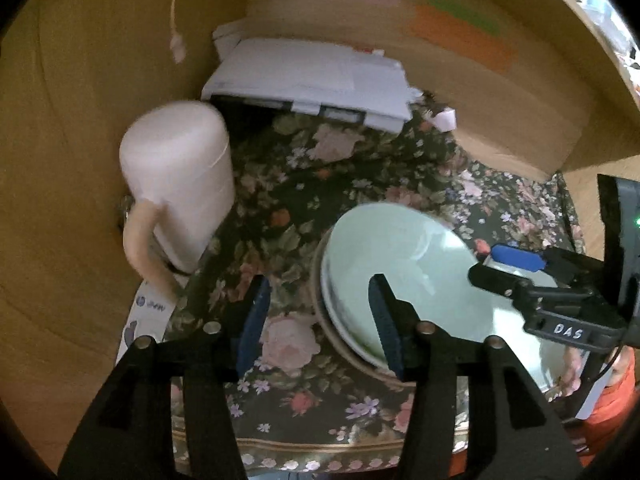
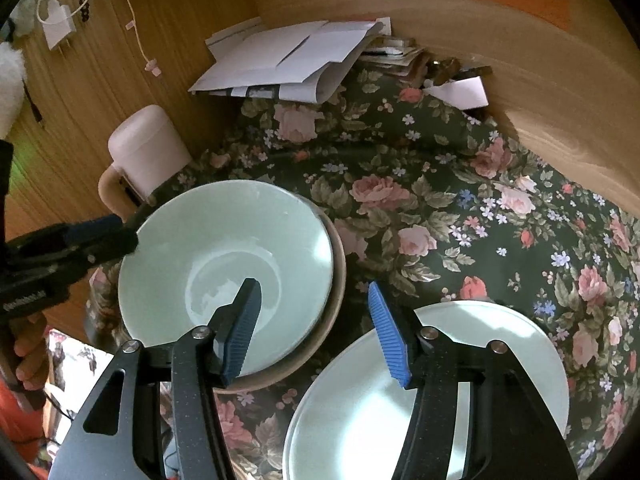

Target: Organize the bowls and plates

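A pale green bowl (image 2: 224,264) sits nested in a beige bowl (image 2: 338,280) on the floral cloth; it also shows in the left wrist view (image 1: 404,264). A pale green plate (image 2: 460,368) lies to its right. My left gripper (image 1: 320,312) is open and empty, its jaws astride the bowl's left rim. My right gripper (image 2: 316,312) is open and empty, its jaws astride the bowl's right rim, with one finger over the bowl and the other over the plate. The right gripper also shows in the left wrist view (image 1: 500,268), over the bowl's right side.
A white lidded jug (image 1: 180,184) with a beige handle stands at the left by the wooden wall. A stack of papers (image 1: 312,80) lies at the back. A floral cloth (image 2: 460,208) covers the table. Wooden walls enclose the left and back.
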Tool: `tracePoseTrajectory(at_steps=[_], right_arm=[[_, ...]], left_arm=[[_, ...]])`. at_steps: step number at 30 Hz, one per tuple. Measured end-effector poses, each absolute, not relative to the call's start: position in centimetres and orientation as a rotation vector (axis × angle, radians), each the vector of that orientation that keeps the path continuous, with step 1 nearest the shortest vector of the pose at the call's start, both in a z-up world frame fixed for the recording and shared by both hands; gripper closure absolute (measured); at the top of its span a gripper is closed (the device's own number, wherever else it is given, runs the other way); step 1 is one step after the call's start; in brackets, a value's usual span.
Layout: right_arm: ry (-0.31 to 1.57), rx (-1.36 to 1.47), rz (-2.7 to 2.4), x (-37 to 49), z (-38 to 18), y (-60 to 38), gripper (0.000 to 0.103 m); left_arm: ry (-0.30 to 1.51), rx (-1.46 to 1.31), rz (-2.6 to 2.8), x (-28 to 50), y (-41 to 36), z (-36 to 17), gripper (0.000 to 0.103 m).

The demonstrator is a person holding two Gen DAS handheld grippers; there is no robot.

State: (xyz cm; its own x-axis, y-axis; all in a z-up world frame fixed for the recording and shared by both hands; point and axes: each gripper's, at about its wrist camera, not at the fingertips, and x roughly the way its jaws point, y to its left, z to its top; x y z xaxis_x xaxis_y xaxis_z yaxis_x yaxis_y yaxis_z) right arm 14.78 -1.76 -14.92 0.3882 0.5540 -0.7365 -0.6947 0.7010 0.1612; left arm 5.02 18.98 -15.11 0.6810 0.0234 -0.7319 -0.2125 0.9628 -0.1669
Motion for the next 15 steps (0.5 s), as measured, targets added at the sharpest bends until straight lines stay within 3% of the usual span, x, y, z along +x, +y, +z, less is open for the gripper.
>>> tracePoseTrajectory(at_steps=[15], right_arm=[[0.976,-0.189,0.834,15.4,-17.6,0.2,0.051]], left_arm=[[0.908,-0.351,0.043,6.7,18.8,-19.6,0.049]])
